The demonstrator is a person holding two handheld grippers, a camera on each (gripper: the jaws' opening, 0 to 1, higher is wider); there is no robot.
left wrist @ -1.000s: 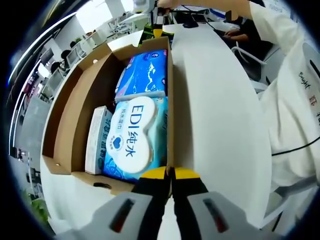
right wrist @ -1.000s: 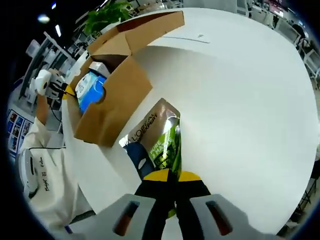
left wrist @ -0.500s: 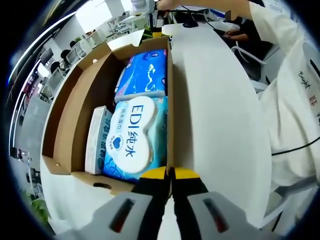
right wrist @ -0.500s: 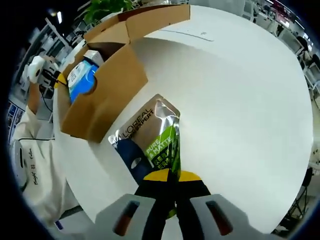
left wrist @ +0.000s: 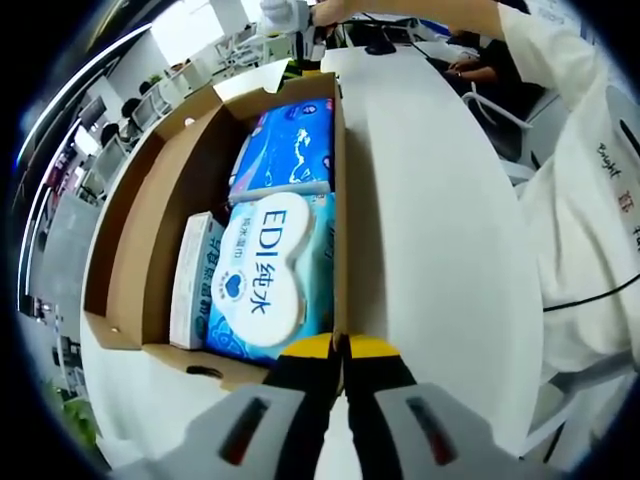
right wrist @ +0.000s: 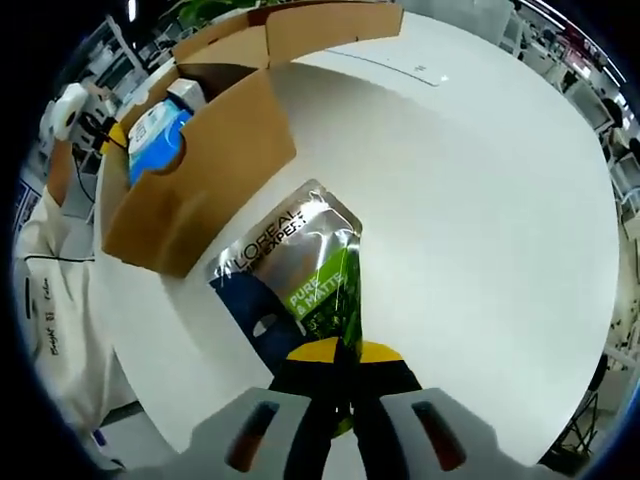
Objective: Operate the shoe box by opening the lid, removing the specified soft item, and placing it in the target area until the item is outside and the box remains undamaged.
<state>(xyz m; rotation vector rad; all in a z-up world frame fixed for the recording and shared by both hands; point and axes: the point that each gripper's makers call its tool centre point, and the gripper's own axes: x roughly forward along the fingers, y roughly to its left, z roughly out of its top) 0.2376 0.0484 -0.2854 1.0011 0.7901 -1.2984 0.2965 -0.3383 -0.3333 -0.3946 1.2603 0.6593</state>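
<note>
An open cardboard shoe box (left wrist: pixel 130 240) lies on the white table (left wrist: pixel 430 230). Inside it are a white and blue wet-wipes pack (left wrist: pixel 262 272), a blue pack (left wrist: pixel 285 145) behind that, and a small white carton (left wrist: pixel 192 280) at its left. My left gripper (left wrist: pixel 340 347) is shut on the box's near right wall. In the right gripper view, my right gripper (right wrist: pixel 340 352) is shut on the corner of a silver, green and blue soft pouch (right wrist: pixel 290 270), which lies over the table (right wrist: pixel 480 200) beside the box (right wrist: pixel 200 170).
A person in a white sleeve (left wrist: pixel 590 190) stands at the table's right side in the left gripper view. Desks and chairs fill the room behind. A green plant (right wrist: pixel 215 8) shows beyond the box. The table stretches wide and bare to the right of the pouch.
The right gripper view has shifted: the pouch and my right gripper have moved further from the box, and the pouch lies flatter toward the table. The left gripper holds still.
</note>
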